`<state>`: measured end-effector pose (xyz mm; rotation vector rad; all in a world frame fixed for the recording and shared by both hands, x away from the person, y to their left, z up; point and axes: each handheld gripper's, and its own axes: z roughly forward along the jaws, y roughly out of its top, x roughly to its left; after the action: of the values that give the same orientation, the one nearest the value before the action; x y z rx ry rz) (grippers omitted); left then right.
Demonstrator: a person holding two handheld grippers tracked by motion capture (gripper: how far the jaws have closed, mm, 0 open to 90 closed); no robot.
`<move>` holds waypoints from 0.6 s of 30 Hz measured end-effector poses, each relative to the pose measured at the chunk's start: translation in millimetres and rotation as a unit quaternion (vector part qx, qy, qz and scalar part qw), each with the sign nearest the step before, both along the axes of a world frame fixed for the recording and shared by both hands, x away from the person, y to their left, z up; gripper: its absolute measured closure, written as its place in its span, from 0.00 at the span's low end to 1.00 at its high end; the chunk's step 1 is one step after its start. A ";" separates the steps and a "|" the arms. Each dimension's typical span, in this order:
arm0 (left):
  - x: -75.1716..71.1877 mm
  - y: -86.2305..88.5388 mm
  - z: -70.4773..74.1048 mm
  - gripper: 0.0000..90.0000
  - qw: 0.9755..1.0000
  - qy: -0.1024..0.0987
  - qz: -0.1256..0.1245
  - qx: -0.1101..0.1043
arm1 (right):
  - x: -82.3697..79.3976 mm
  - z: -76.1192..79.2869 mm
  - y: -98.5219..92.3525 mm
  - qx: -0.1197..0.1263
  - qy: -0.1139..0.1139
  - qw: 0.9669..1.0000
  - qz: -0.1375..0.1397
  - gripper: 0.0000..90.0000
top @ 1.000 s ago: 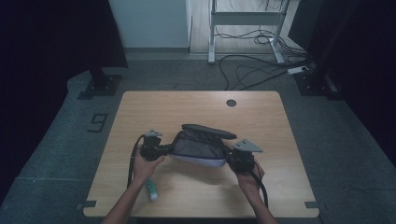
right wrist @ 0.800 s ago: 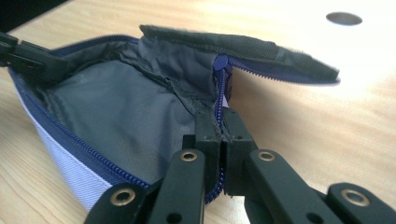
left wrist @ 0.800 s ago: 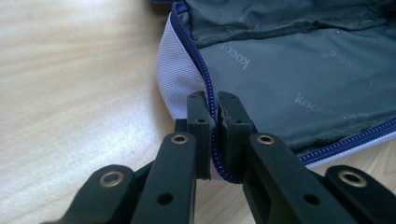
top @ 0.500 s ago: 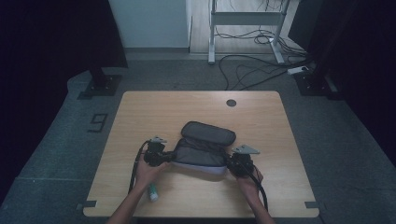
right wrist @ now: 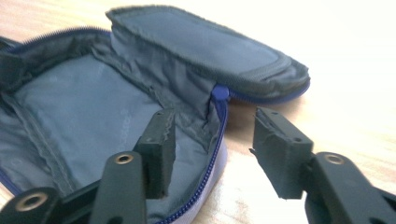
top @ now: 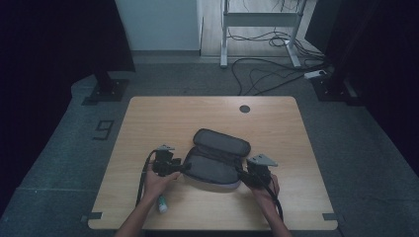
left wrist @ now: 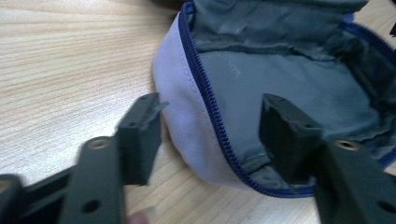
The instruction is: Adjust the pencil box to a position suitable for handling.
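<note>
A grey pouch (top: pixel 215 160) with a blue zipper lies unzipped on the wooden table (top: pixel 276 118), its lid flopped toward the far side. My left gripper (top: pixel 184 168) is at its left end and my right gripper (top: pixel 242 174) at its right end. Both pairs of jaws have just been opening. In the left gripper view my left gripper (left wrist: pixel 210 107) straddles the pouch (left wrist: pixel 289 70) rim and zipper (left wrist: pixel 205 93), pads apart from the cloth. In the right gripper view my right gripper (right wrist: pixel 215 122) stands open astride the rim of the pouch (right wrist: pixel 79 107).
A small white and green tube (top: pixel 162 203) lies by the left hand near the table's front edge. A dark round hole (top: pixel 244 108) sits at the back of the table. Cables and a metal frame (top: pixel 262 19) are on the floor beyond.
The pouch came down from a slight lift onto the table and its lid fell open. Both grippers went from shut on the pouch's ends to open, and the right hand sank a little.
</note>
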<state>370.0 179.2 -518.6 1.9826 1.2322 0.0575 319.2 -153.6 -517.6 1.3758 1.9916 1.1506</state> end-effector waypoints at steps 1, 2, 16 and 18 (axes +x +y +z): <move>-0.7 0.0 1.3 0.40 1.000 -0.002 0.001 -0.004 | -0.8 1.1 -0.2 0.003 -0.005 1.000 0.000 0.51; -1.0 0.4 2.6 0.39 1.000 -0.005 -0.001 -0.005 | -1.5 2.1 -0.2 0.006 -0.007 1.000 0.001 0.50; -14.4 22.8 34.0 0.37 0.997 -0.047 0.013 -0.054 | -20.8 21.0 12.7 0.022 -0.061 0.997 0.033 0.46; -16.8 27.9 37.9 0.38 0.997 -0.053 0.018 -0.055 | -23.3 23.3 16.2 0.023 -0.064 0.997 0.041 0.47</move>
<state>353.3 207.1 -480.6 1.8387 1.1777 0.1088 295.9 -137.4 -494.2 1.2198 1.9579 1.2956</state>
